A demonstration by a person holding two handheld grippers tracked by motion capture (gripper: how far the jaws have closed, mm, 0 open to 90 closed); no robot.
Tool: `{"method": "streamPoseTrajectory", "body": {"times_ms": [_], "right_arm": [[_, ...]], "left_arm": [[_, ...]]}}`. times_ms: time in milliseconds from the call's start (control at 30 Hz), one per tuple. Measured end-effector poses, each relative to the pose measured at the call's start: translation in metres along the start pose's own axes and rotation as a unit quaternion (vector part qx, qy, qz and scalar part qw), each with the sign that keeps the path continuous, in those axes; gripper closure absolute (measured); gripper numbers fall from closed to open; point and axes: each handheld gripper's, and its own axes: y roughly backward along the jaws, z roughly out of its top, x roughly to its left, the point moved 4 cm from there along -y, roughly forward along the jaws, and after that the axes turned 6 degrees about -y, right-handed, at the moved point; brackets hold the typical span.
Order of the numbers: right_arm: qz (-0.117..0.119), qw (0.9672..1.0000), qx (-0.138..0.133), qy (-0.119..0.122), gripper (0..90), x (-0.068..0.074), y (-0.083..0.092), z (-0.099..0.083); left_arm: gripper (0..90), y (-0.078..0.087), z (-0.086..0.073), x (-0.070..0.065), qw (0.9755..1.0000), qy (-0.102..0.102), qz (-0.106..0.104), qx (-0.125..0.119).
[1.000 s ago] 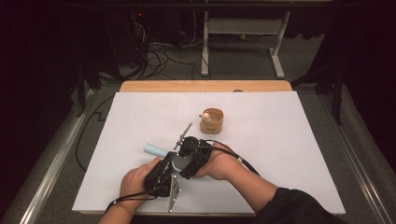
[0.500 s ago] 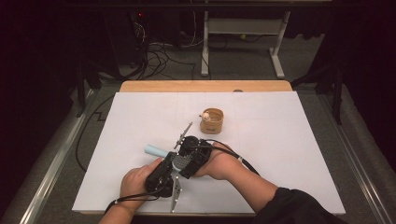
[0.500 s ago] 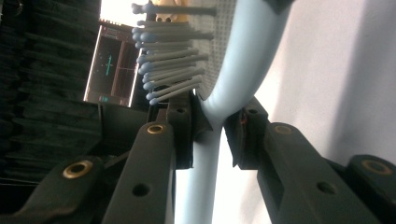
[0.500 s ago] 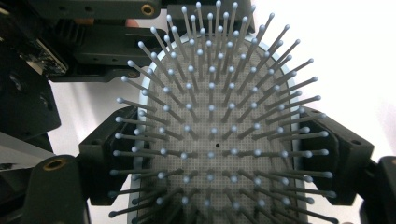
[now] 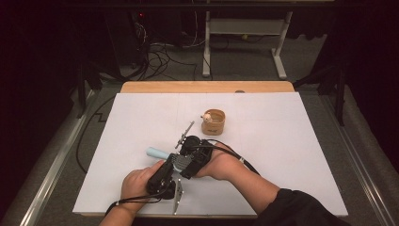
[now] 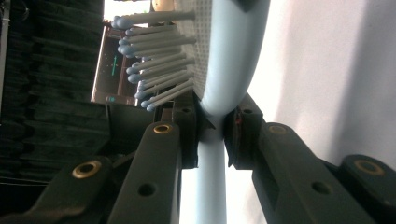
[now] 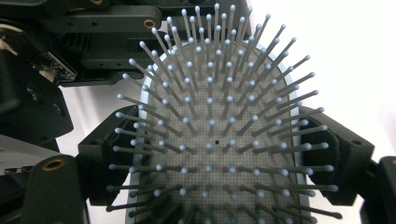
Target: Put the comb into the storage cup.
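High view puts both of the person's hands low and near the front edge of the white tabletop [image 5: 282, 141], crowded together over a pale blue hairbrush [image 5: 157, 153]. The left gripper [image 5: 165, 170] is pinching the brush at the narrow neck where the handle meets the head; its own view shows the two black jaws pressed against either side of that neck, bristles [image 6: 154, 60] pointing off to one side. The right gripper [image 5: 188, 155] sits just beyond it, and from its camera the jaws stand either side of the oval brush head [image 7: 215, 154], seemingly clamped on its rim, the pins facing straight at the lens. Part of the handle pokes out to the left of the hands, just above the sheet.

Farther back, well apart from the hands, a small round wooden cup [image 5: 214, 122] stands upright with something small and pale at its rim; what it is I cannot tell.

As I judge it, the brush is firmly held by both grippers, perhaps midway through a handover or a reorientation. Releasing one grip and setting the brush somewhere is what remains.
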Motion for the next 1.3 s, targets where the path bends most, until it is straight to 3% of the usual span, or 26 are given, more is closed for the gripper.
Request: {"method": "streamPoseTrajectory", "body": {"times_ms": [333, 767, 867, 900, 1300], "right_arm": [[-0.011, 0.9999, 0.000, 0.009, 18.4, 0.002, 0.001, 0.001], [-0.028, 0.9994, 0.014, 0.015, 0.5, -0.002, 0.004, -0.004], [-0.033, 0.9993, 0.012, 0.015, 0.0, -0.002, 0.006, -0.005], [-0.035, 0.9992, 0.013, 0.017, 0.0, -0.003, 0.006, -0.005], [-0.047, 0.9987, 0.004, 0.022, 0.0, -0.003, 0.019, -0.012]], "left_arm": [[77.5, 0.000, 0.000, 0.001, 1.0000, 0.005, 0.002, 0.002], [77.6, -0.001, -0.001, 0.003, 0.9999, 0.010, 0.008, 0.007], [77.6, -0.001, -0.002, 0.004, 0.9998, 0.013, 0.008, 0.010], [77.6, -0.005, 0.002, -0.001, 0.9983, 0.054, 0.010, -0.018], [77.6, -0.005, 0.001, 0.005, 0.9978, 0.062, 0.021, -0.012]]}}
